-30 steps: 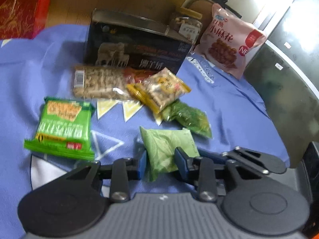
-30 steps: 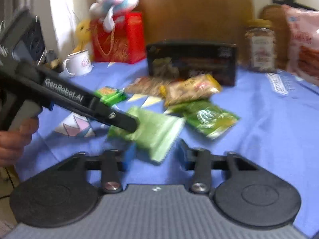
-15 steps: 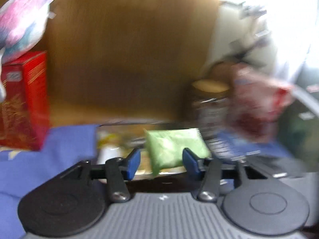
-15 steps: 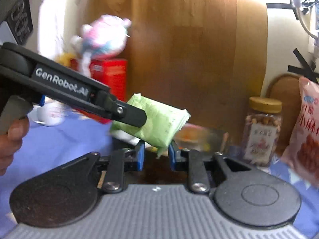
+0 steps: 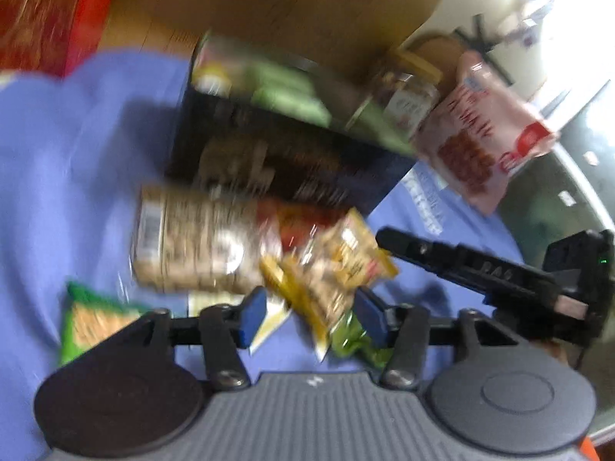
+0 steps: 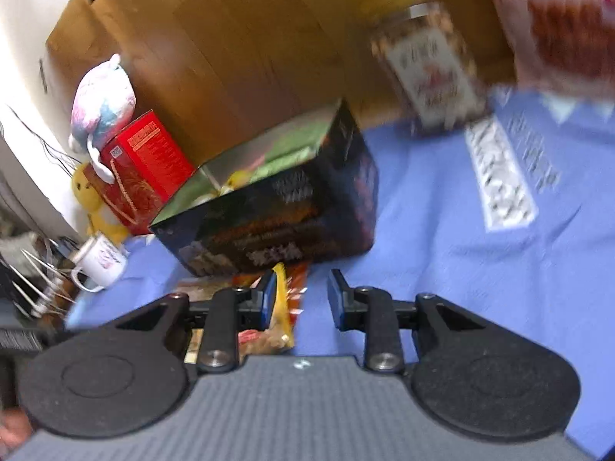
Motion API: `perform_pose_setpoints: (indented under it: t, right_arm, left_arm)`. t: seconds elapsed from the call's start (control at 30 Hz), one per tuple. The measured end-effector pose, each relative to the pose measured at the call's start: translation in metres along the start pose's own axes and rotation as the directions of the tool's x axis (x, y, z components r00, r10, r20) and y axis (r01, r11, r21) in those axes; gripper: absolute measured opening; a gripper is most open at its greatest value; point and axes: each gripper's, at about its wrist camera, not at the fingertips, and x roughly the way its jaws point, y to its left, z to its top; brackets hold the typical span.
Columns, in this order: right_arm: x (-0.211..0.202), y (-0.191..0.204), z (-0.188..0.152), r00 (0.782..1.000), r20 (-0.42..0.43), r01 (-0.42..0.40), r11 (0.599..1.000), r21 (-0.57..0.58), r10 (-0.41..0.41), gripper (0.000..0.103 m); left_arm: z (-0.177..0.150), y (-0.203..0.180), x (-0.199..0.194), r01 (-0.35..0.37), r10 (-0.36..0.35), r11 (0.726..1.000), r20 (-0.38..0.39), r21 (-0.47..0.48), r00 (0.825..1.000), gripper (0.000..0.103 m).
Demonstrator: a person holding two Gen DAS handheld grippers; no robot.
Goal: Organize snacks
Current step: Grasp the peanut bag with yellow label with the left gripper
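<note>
A dark open box (image 5: pixel 284 161) stands on the blue cloth with pale green packets (image 5: pixel 292 96) inside; it also shows in the right wrist view (image 6: pixel 276 215). My left gripper (image 5: pixel 311 313) is open and empty, low over a yellow snack packet (image 5: pixel 334 269). A clear packet of tan snacks (image 5: pixel 192 238), a green packet (image 5: pixel 92 319) and a dark green packet (image 5: pixel 353 342) lie near it. My right gripper (image 6: pixel 301 296) is open and empty, with the yellow packet (image 6: pixel 280 315) by its left finger. It shows in the left wrist view (image 5: pixel 480 269) at right.
A nut jar (image 5: pixel 403 96) and a pink snack bag (image 5: pixel 484 130) stand behind the box. A red gift box (image 6: pixel 146 165), plush toys (image 6: pixel 102 103) and a white mug (image 6: pixel 102 261) are at the left. The cloth's right side (image 6: pixel 480 261) is bare.
The pale green packet that my left gripper carried is now in the box. Both grippers have opened and dropped back low over the snacks on the cloth.
</note>
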Motion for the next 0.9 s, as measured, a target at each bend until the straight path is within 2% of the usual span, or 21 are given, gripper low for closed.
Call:
perform_pose_setpoints:
  t: [0.07,0.1,0.17,0.2,0.3,0.47,0.57,0.7,0.77,0.83,0.9]
  right_arm:
    - [0.009,0.004,-0.005,0.999,-0.034,-0.027,0.999,0.03,0.028,0.03]
    - [0.011,0.008,-0.01,0.998,-0.053,-0.029,0.999,0.037,0.03,0.021]
    - [0.001,0.021,-0.02,0.997,-0.054,-0.047,0.999,0.021,0.048,0.018]
    - [-0.005,0.031,-0.025,0.998,-0.044,-0.041,0.999,-0.007,0.04,0.018]
    - [-0.03,0.058,-0.04,1.0,0.022,0.009,0.996,-0.088,-0.007,0.018]
    - [-0.071,0.068,-0.061,0.994,0.112,0.008,0.998,-0.064,-0.001,0.018]
    - [-0.087,0.067,-0.075,0.992,0.126,0.003,0.998,-0.055,0.004,0.018]
    - [-0.084,0.068,-0.085,0.993,0.116,0.018,0.996,-0.084,-0.008,0.02]
    - [-0.079,0.069,-0.088,0.995,0.102,0.022,0.995,-0.095,-0.012,0.021]
    - [-0.073,0.074,-0.094,0.995,0.086,0.059,0.986,-0.159,-0.046,0.023]
    - [-0.073,0.081,-0.102,0.985,0.111,0.153,0.956,-0.25,-0.129,0.035]
  left_arm:
    - [-0.005,0.002,0.004,0.017,-0.017,1.0,0.019,-0.012,1.0,0.05]
    - [-0.006,0.002,0.003,0.015,-0.014,1.0,0.019,-0.015,1.0,0.045]
    - [-0.005,0.004,-0.001,0.021,-0.02,0.999,0.017,-0.038,1.0,0.031]
    - [-0.006,0.004,-0.004,0.03,-0.029,0.999,0.017,-0.037,0.999,0.03]
    - [-0.01,-0.001,-0.02,0.059,-0.058,0.998,0.049,-0.016,0.997,0.029]
    - [-0.026,-0.027,-0.052,0.048,-0.057,0.996,0.121,0.08,0.991,0.029]
    - [-0.037,-0.035,-0.059,0.028,-0.042,0.992,0.118,0.12,0.992,0.03]
    - [-0.048,-0.033,-0.054,-0.008,-0.005,0.992,0.097,0.126,0.995,0.031]
    - [-0.05,-0.028,-0.052,-0.029,0.018,0.992,0.087,0.127,0.996,0.037]
    - [-0.051,-0.019,-0.06,-0.056,0.045,0.992,0.097,0.117,0.994,0.038]
    - [-0.049,-0.007,-0.075,-0.061,0.049,0.993,0.12,0.102,0.992,0.04]
